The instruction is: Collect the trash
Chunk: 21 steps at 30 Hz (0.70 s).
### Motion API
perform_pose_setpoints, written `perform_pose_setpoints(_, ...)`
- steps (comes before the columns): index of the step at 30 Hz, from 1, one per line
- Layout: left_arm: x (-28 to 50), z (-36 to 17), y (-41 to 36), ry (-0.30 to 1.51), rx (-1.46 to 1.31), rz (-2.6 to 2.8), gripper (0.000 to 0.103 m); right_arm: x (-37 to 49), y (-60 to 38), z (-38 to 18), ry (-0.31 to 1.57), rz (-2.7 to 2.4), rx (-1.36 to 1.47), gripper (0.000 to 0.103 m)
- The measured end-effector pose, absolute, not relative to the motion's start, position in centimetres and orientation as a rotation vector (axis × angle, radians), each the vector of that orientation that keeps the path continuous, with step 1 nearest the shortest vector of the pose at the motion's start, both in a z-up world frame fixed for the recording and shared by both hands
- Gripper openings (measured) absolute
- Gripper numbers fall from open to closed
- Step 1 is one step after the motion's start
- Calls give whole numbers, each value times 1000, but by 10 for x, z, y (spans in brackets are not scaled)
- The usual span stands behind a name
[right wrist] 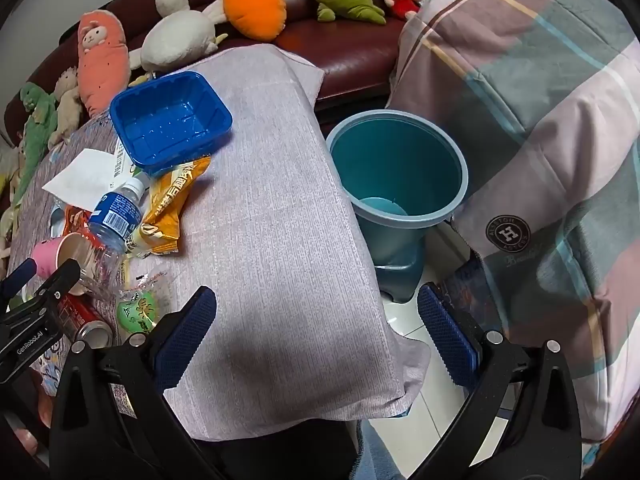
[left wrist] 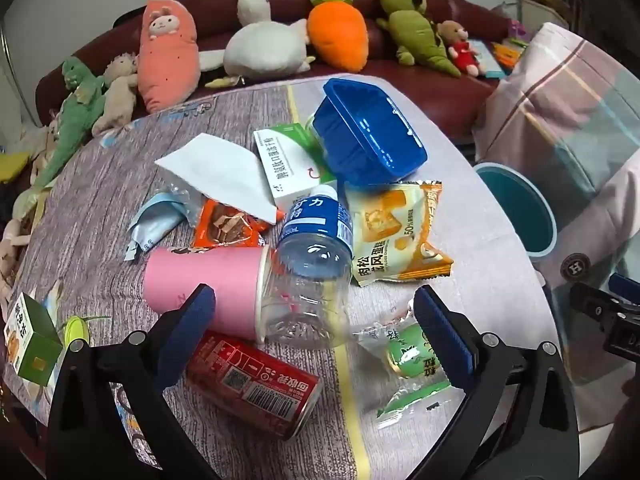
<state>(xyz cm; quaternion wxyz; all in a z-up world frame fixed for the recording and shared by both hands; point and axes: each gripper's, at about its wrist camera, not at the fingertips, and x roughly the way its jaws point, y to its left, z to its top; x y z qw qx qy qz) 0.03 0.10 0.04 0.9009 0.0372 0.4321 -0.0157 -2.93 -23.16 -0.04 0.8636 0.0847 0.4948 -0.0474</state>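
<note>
Trash is heaped on the tabletop (left wrist: 100, 184) beside the teal bin (right wrist: 400, 168). The left hand-held gripper (left wrist: 314, 314) and right hand-held gripper (right wrist: 316, 324) are spread wide, nothing gripped.

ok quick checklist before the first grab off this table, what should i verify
1. Left gripper open and holding nothing: ok.
2. Right gripper open and holding nothing: ok.
3. Teal bin upright, mouth clear: ok; only its own floor shows inside.
4. Clear bottle free to lift: not ok; it lies against the pink paper cup, its neck among the wrappers.
5. Red can on its side, nothing on top: ok.
6. Blue plastic tray holds nothing: ok.
</note>
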Motion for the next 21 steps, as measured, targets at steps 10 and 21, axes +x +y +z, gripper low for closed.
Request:
perform_pose_setpoints(10, -6, 10, 16, 902, 22, -35, 99, -27, -229, 14, 1032, -106, 137, 97)
perform_pose_setpoints(21, -3, 7, 20, 911, 10, -26, 99, -30, -230, 16, 1023, -111, 137, 97)
